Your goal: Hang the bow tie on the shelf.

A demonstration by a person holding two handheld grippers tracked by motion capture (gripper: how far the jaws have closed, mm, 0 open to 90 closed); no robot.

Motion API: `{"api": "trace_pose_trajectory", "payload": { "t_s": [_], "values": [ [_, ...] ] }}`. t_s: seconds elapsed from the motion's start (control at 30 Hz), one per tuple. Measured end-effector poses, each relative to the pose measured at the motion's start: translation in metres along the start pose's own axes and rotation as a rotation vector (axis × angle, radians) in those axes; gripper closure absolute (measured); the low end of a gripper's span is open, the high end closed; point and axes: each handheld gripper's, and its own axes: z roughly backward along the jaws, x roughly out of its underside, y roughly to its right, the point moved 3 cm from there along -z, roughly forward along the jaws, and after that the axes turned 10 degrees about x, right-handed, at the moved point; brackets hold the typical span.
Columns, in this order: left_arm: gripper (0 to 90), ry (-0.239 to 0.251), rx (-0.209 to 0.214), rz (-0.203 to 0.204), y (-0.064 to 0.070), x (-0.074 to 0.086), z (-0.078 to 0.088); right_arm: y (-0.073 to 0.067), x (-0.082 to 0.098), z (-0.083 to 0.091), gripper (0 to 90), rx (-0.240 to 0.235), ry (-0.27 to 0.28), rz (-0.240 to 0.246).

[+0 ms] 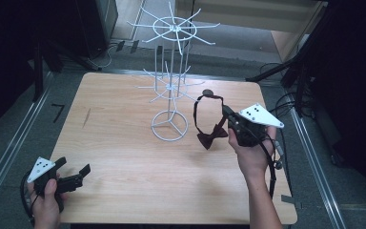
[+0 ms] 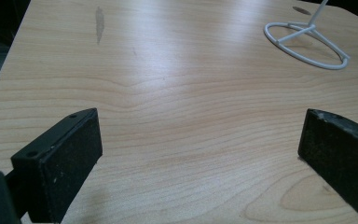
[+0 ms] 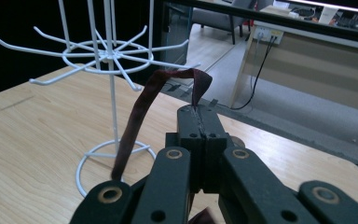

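A dark red bow tie (image 1: 211,134) hangs by its strap loop (image 3: 142,105) from my right gripper (image 1: 226,110), which is shut on the strap and held above the table, right of the rack. The bow itself dangles low, just over the wood. A white wire rack (image 1: 170,76) with two tiers of radiating hooks stands on a ring base (image 2: 306,45) at the table's middle back. My left gripper (image 1: 72,172) rests at the near left corner, jaws wide open over bare wood, with nothing between its pads (image 2: 65,161).
The wooden table (image 1: 124,157) has a dark streak (image 1: 86,117) at the left and a small dark spot (image 1: 208,92) behind the strap. Black stands and cables flank the table on both sides. A cable trails from the right gripper past the table's right edge.
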Motion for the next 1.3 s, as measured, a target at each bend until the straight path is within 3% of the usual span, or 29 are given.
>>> {"api": "trace_pose_trajectory", "payload": {
  "t_s": [0.2, 0.9, 1.13, 1.3],
  "values": [
    [0.2, -0.002, 0.000, 0.001, 0.000, 0.000, 0.000, 0.000, -0.005, 0.011, 90.0, -0.002, 0.020, 0.015],
    [0.2, -0.002, 0.003, 0.001, 0.000, 0.000, 0.000, -0.016, -0.027, 0.024, 90.0, -0.059, 0.068, 0.051],
    [0.2, -0.003, 0.000, 0.002, 0.000, 0.000, 0.000, -0.025, -0.024, 0.014, 90.0, -0.076, 0.042, 0.070],
    [0.2, -0.001, 0.002, 0.002, 0.000, 0.000, 0.000, -0.027, -0.021, -0.001, 90.0, -0.081, 0.022, 0.053]
  ]
}}
